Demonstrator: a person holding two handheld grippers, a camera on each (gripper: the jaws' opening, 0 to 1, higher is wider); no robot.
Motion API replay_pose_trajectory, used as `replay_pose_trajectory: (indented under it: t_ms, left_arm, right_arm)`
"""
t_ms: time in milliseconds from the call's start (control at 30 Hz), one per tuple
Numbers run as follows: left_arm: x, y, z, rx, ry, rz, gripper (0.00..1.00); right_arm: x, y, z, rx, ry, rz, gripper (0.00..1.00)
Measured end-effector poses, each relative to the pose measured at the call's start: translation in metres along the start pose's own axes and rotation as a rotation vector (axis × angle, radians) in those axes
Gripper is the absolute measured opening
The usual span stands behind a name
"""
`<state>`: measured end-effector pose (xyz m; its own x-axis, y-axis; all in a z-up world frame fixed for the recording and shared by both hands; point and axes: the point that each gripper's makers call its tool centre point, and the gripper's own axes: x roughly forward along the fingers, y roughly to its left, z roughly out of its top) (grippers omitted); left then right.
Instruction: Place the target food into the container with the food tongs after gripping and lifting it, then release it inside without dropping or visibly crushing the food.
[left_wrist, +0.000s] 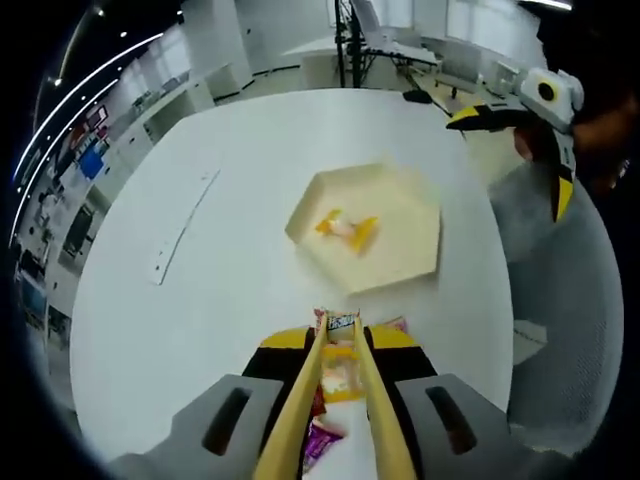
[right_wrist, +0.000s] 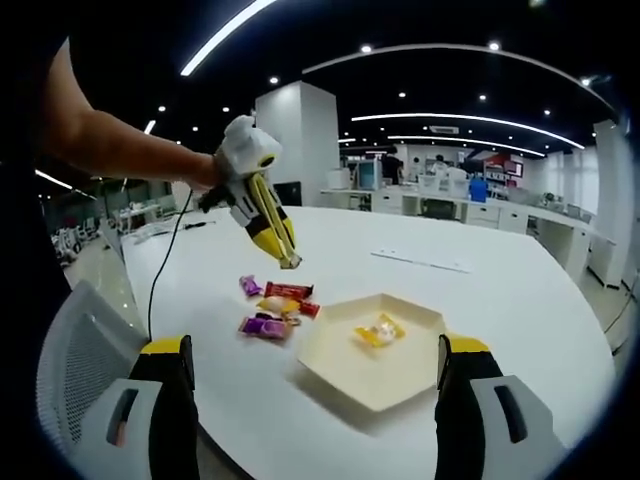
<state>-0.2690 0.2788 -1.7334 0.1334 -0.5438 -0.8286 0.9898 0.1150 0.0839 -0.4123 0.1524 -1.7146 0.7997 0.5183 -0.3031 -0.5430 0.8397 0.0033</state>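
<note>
Above the white round table (right_wrist: 520, 290), the left hand-held gripper (left_wrist: 340, 345) clamps a pair of yellow food tongs (right_wrist: 272, 228), and in the right gripper view the tong tips look drawn together over the loose wrapped sweets (right_wrist: 272, 310), carrying nothing that can be made out. Seen along the tongs in the left gripper view, the yellow-wrapped candy (left_wrist: 340, 378) lies between the two blades, beside red and purple wrappers. Beyond that heap sits the pale hexagonal paper tray (left_wrist: 400, 262), already holding one yellow-wrapped sweet (left_wrist: 345, 228). The right hand-held gripper (right_wrist: 315, 395) stands spread wide and empty, near the tray's front edge. This looks like the approach before gripping: the next move calls for lowering the tongs around one candy, closing gently, lifting, then carrying it across to the tray.
</note>
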Motion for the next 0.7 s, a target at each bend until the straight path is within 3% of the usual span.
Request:
replay_pose_trajectory:
  t_ms: [167, 433, 700]
  left_arm:
    - [0.011, 0.000, 0.016, 0.009, 0.000, -0.005, 0.15]
    - [0.028, -0.007, 0.029, 0.028, 0.023, -0.018, 0.15]
    - [0.035, -0.015, 0.053, 0.053, -0.006, -0.034, 0.16]
  right_arm:
    - [0.000, -0.002, 0.001, 0.004, -0.005, -0.006, 0.99]
    - [-0.001, -0.001, 0.002, 0.002, -0.011, -0.008, 0.99]
    - [0.000, 0.000, 0.002, 0.000, -0.009, -0.005, 0.99]
